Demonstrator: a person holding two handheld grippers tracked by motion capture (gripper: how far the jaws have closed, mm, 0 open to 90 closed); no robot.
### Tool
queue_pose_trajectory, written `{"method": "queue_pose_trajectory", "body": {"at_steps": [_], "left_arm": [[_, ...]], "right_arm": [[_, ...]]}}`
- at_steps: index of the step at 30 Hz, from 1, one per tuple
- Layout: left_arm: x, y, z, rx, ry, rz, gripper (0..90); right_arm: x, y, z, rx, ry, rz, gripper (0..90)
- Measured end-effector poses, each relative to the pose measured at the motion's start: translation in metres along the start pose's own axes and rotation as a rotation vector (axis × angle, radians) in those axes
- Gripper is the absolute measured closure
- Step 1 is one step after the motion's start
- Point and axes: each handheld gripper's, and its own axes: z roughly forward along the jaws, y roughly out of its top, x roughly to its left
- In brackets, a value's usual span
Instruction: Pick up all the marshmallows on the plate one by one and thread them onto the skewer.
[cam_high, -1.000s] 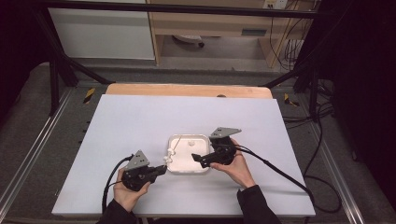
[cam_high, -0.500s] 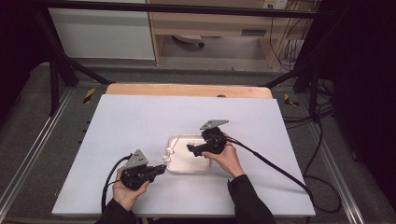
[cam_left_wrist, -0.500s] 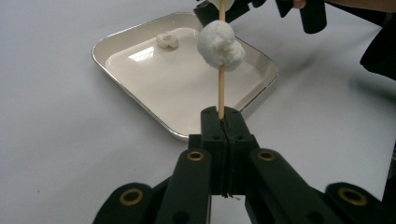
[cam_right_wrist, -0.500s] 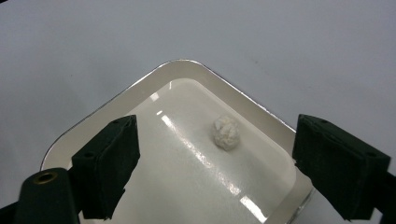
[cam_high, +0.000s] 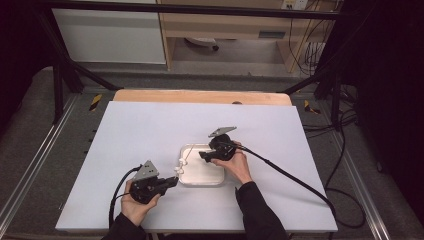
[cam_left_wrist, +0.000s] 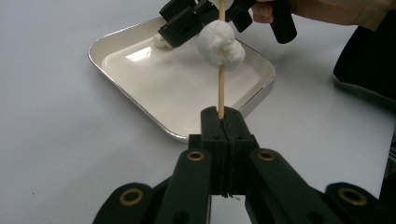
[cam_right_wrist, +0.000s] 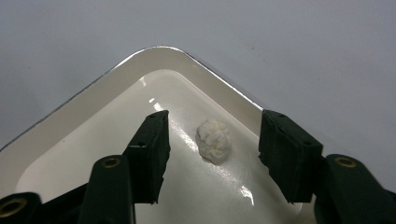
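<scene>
A white square tray lies on the table's near middle. My left gripper is at its near left corner, shut on a thin wooden skewer that stands up from the jaws. A white fluffy lump is threaded on the skewer above the tray. My right gripper reaches in over the tray's far side and is open. A second white lump lies in the tray's corner, between the open jaws of the right gripper, untouched by either jaw.
The white table top has free room all around the tray. A wooden strip runs along its far edge. Black cables trail from both grippers, the right one across the table toward the right edge.
My right gripper has moved away from the person and leftward, from the tray's right side to over its far part. The left gripper with the skewer has stayed in place.
</scene>
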Motion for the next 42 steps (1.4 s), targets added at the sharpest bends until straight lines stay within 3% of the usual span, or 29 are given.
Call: {"method": "queue_pose_trajectory", "body": {"at_steps": [6,16,21,28,34,42], "left_arm": [[0.0,0.0,0.0,0.0,-0.001,-0.001,88.7],[0.0,0.0,0.001,0.002,-0.002,0.002,88.8],[0.0,0.0,0.001,0.002,0.0,0.003,88.8],[0.0,0.0,0.001,0.002,-0.001,0.003,88.8],[-0.002,0.0,0.001,0.001,-0.002,0.006,88.7],[-0.004,0.001,0.001,0.002,-0.006,0.014,88.8]], "right_arm": [[-0.002,-0.002,0.006,0.001,0.0,0.003,51.2],[0.0,-0.004,0.011,-0.004,-0.029,-0.043,63.7],[0.001,-0.005,0.011,-0.009,-0.028,-0.052,71.6],[0.001,-0.005,0.008,-0.004,-0.013,-0.043,76.0],[0.006,0.001,-0.009,-0.042,0.02,-0.042,76.4],[0.013,0.009,-0.05,-0.121,0.083,-0.05,76.4]]}}
